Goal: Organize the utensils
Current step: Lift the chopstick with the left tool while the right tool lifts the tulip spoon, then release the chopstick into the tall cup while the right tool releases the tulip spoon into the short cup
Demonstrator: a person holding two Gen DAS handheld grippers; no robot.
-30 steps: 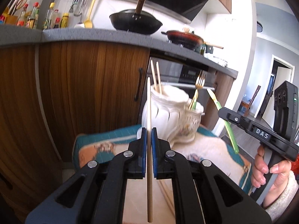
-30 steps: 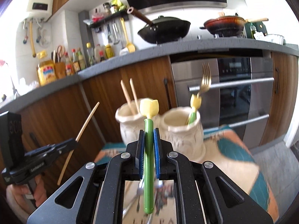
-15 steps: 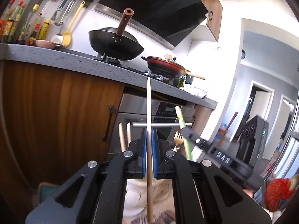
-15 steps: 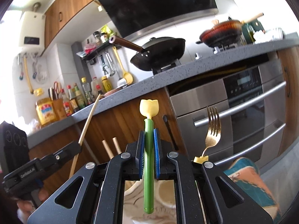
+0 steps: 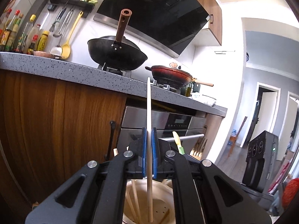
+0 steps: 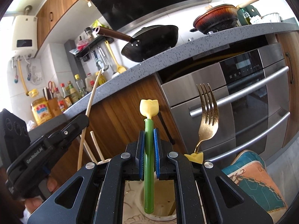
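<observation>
My left gripper (image 5: pixel 148 149) is shut on a pale wooden chopstick (image 5: pixel 149 112), held upright with its lower end inside the mouth of a cream ceramic holder (image 5: pixel 160 192) that has other chopsticks (image 5: pixel 135 199) in it. My right gripper (image 6: pixel 149 153) is shut on a green-handled utensil with a yellow tulip end (image 6: pixel 149 107), its lower end in the mouth of a second cream holder (image 6: pixel 164 192). A gold fork (image 6: pixel 207 112) stands in that holder. The left gripper with its chopstick also shows in the right wrist view (image 6: pixel 61 138).
A wooden cabinet (image 5: pixel 56 127) and a steel oven (image 6: pixel 243 100) stand right behind the holders, under a grey counter (image 5: pixel 74 71) with a black wok (image 5: pixel 115 56) and a red pan (image 5: pixel 172 74). A teal patterned cloth (image 6: pixel 250 175) lies under the holders.
Both grippers have come down over the holders with their views tilting upward. The chopstick's and the green utensil's lower ends now sit inside the holder mouths.
</observation>
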